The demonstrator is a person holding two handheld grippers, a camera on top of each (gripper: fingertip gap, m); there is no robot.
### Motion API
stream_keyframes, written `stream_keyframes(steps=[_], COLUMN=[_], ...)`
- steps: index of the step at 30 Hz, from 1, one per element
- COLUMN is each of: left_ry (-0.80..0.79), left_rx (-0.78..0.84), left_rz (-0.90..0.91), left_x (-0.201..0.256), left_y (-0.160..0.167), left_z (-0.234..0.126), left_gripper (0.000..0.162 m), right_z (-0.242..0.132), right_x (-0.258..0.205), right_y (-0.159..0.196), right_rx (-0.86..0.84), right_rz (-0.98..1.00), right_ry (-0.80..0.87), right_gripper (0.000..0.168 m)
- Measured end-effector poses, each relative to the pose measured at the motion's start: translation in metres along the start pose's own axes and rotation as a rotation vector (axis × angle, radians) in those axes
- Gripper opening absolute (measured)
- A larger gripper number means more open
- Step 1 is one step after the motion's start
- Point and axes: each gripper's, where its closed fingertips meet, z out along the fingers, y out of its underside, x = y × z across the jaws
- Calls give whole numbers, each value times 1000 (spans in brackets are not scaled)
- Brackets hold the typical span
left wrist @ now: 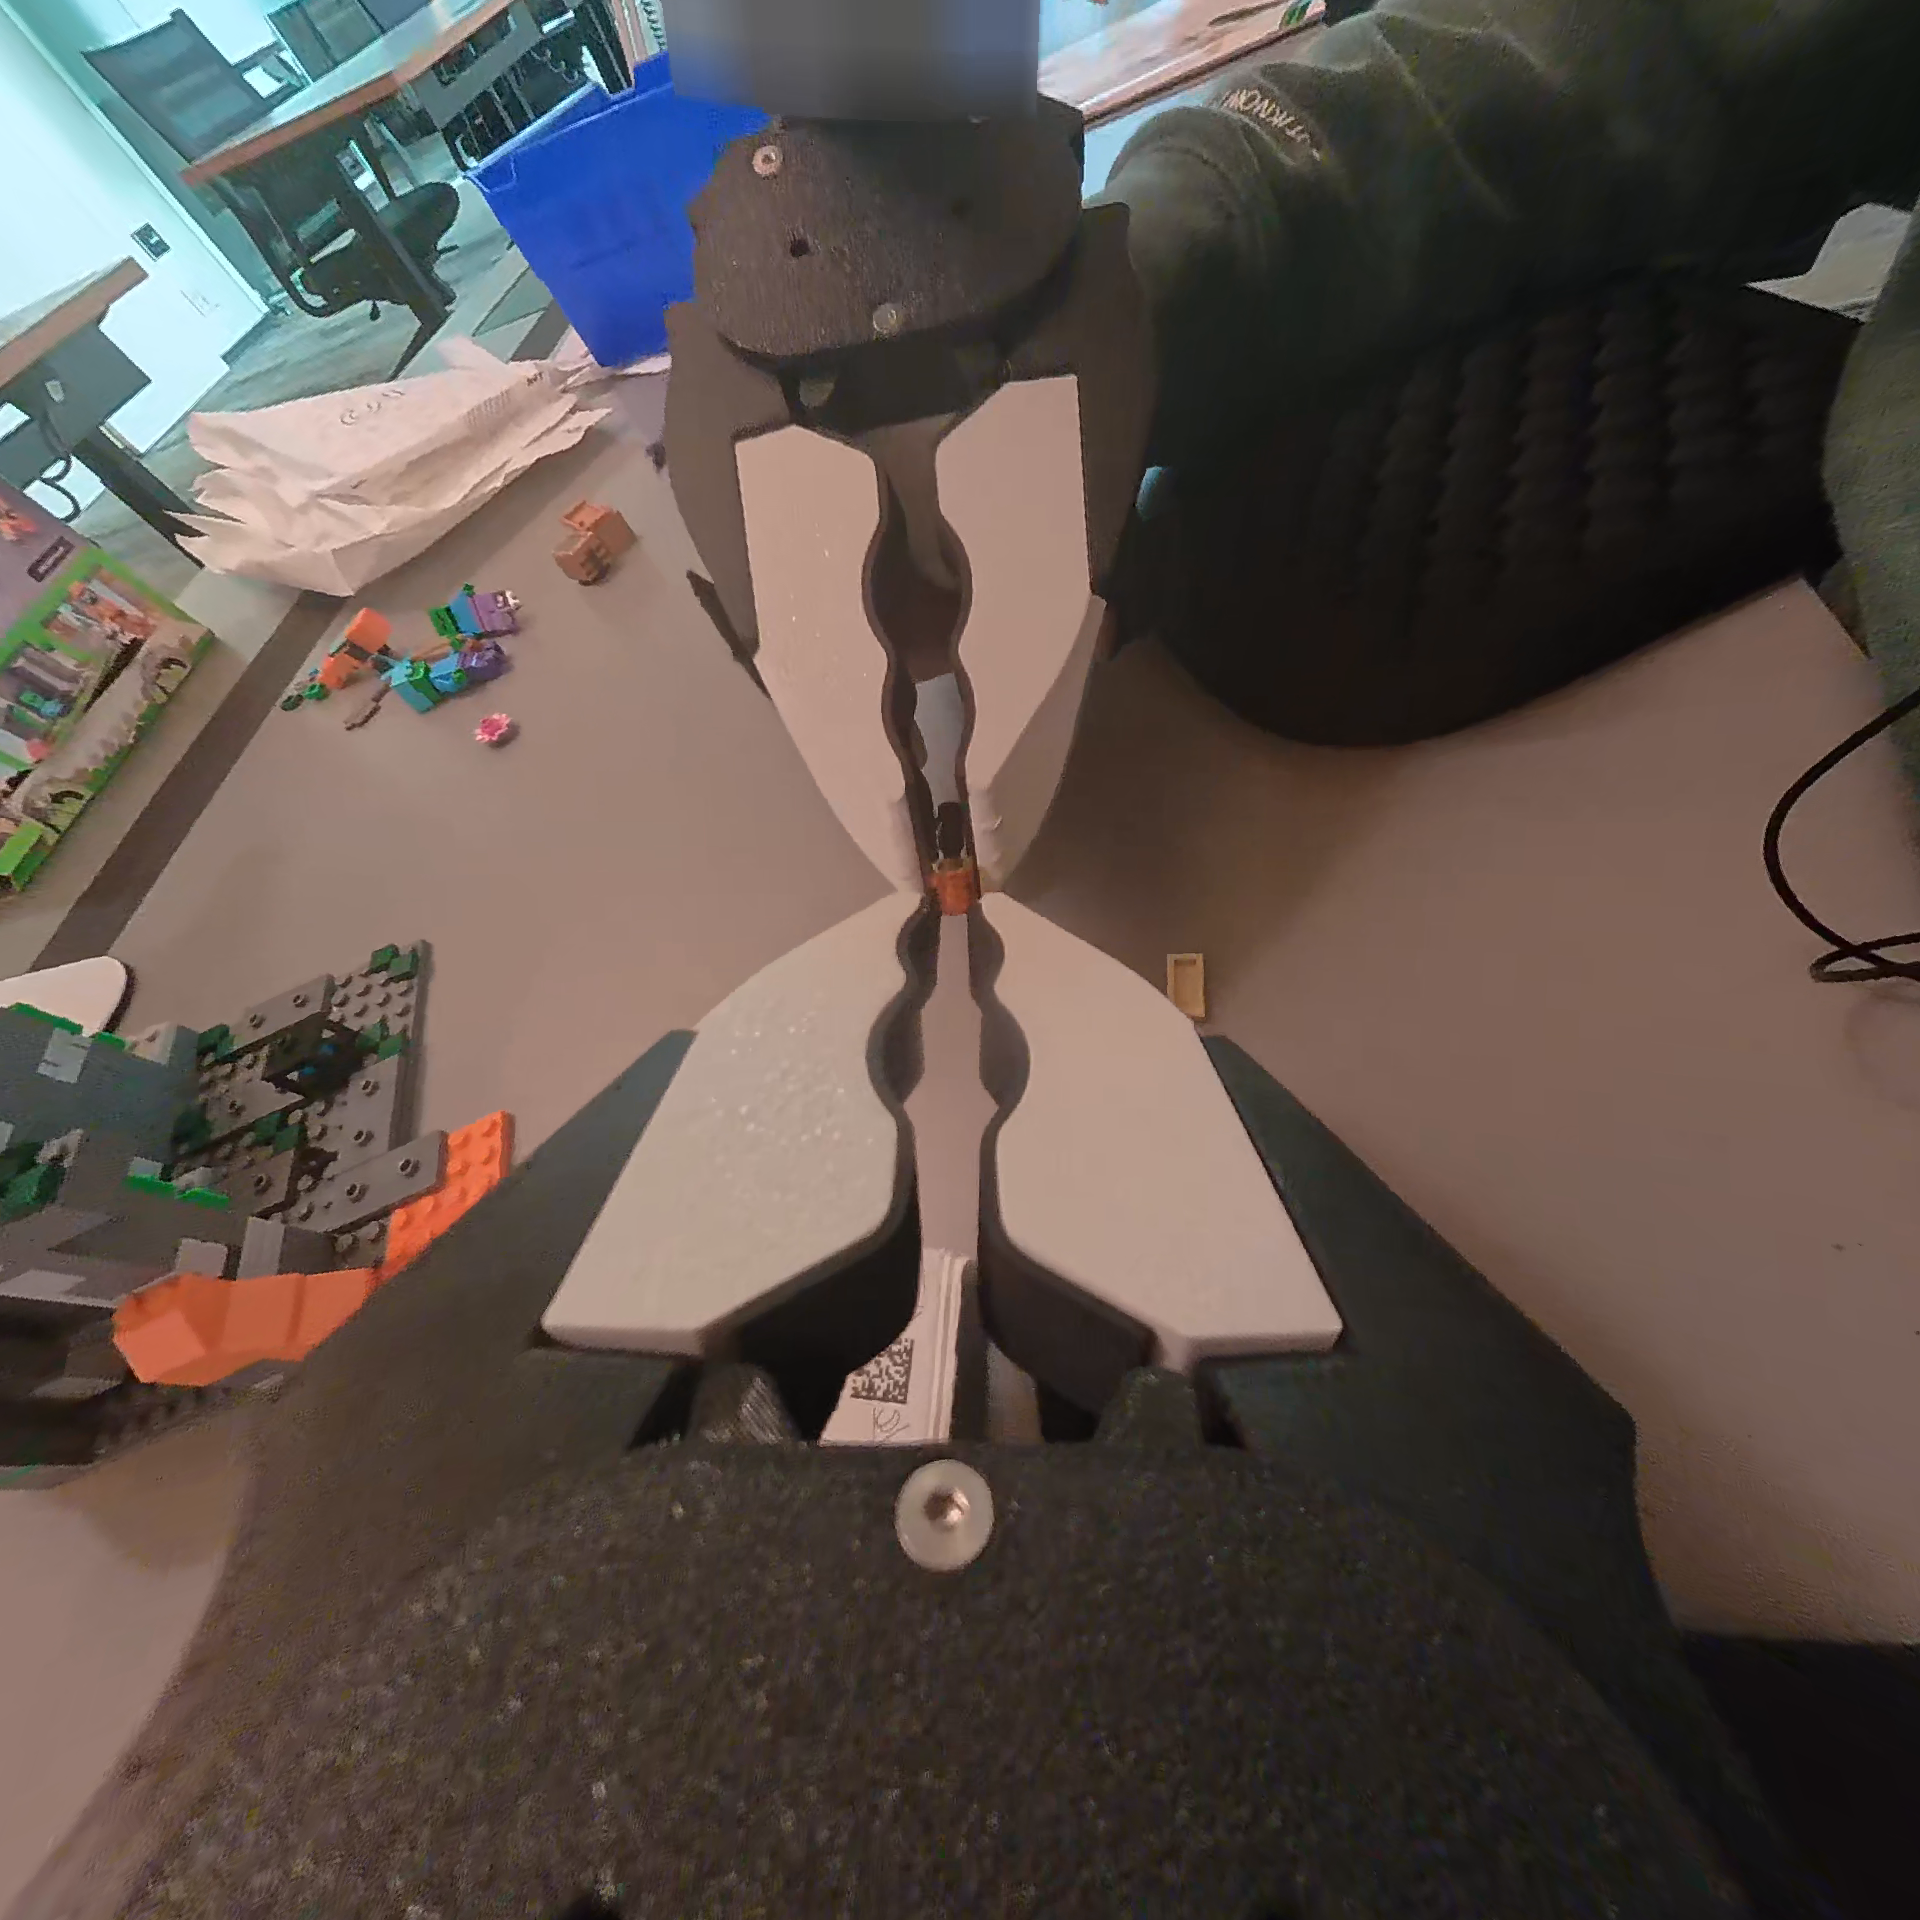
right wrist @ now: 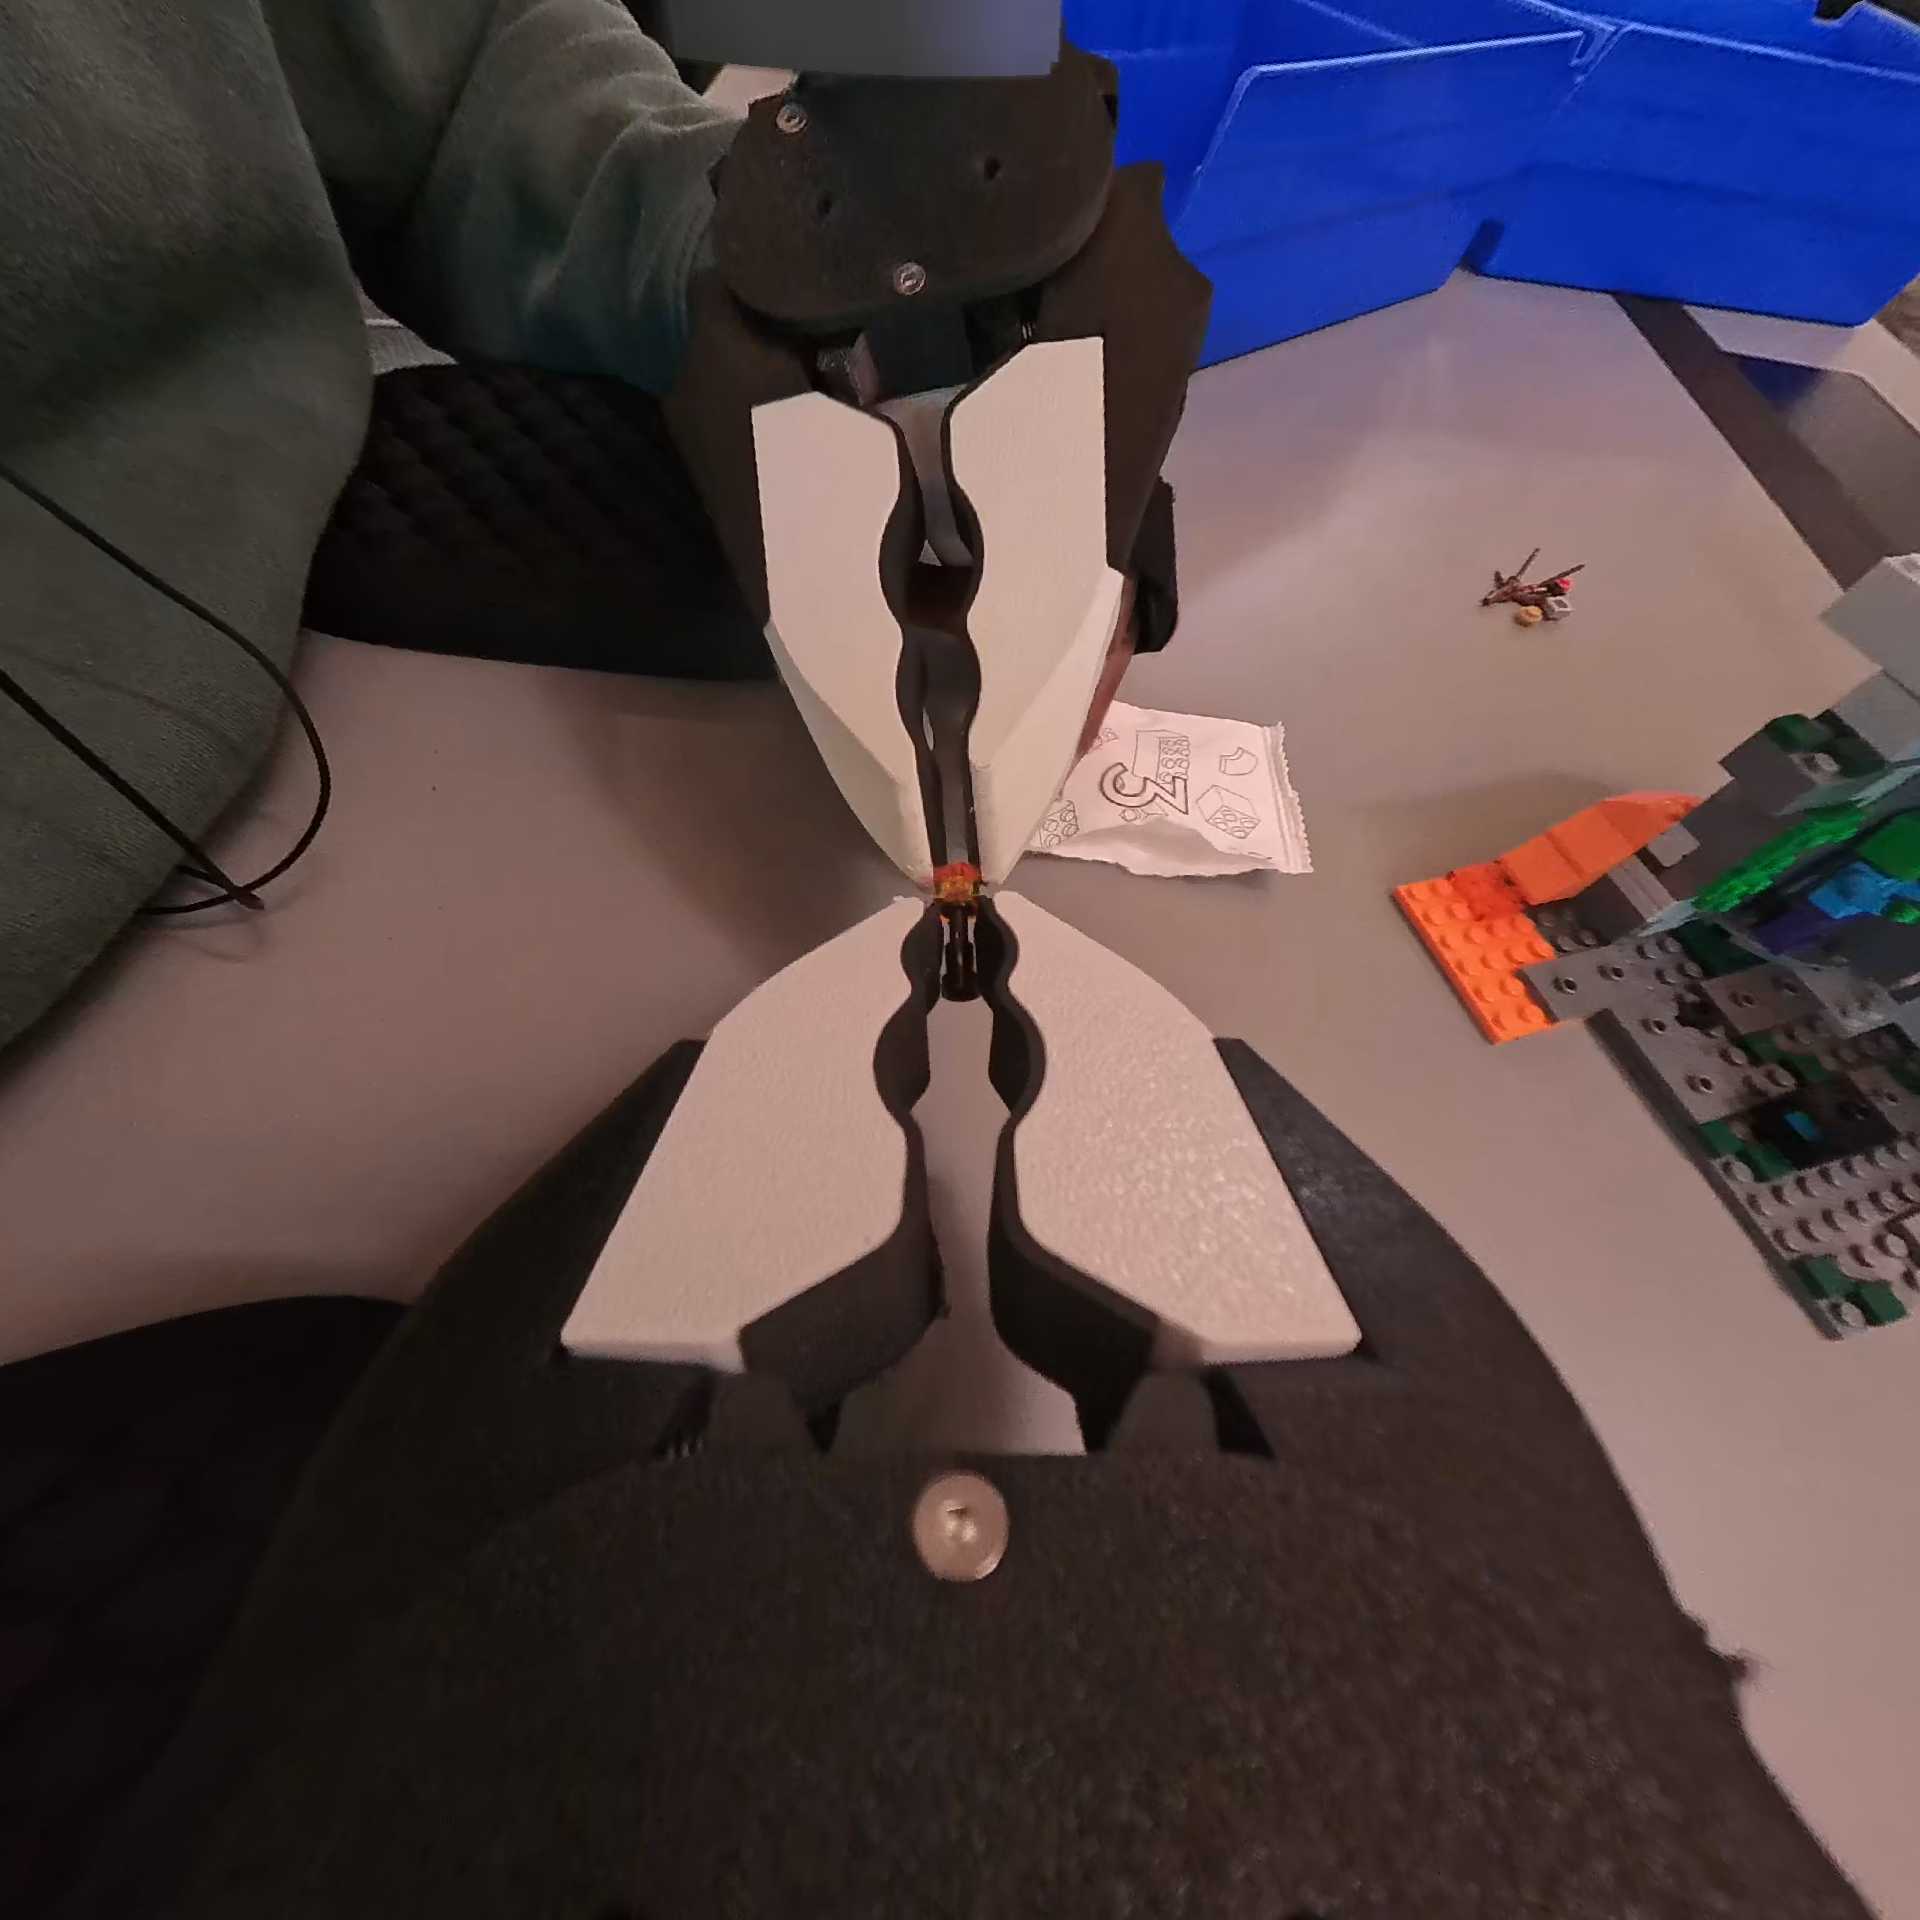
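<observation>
My left tongs and right tongs meet tip to tip above the bare middle of the grey bench, each pair pressed together on one end of a tiny brick assembly: the left pinches the orange piece, the right the black stud piece joined to it. Toward one bench edge sits the grey-green brick build with its orange plate. A torn white parts bag lies just behind the tongs, loose minifigures farther off, a blue bin beyond.
</observation>
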Motion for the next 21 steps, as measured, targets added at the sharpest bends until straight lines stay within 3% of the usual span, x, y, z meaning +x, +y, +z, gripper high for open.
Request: stream_keyframes(steps=[21], left_ry=[-12], left_rx=[11], left_rz=[-45], left_x=[-5], left_y=[1], left_z=[-1], left_gripper=[5], right_z=[-1], right_x=[3], right_y=[2], right_rx=[-3], right_rz=[12], right_ry=[10], right_gripper=[6])
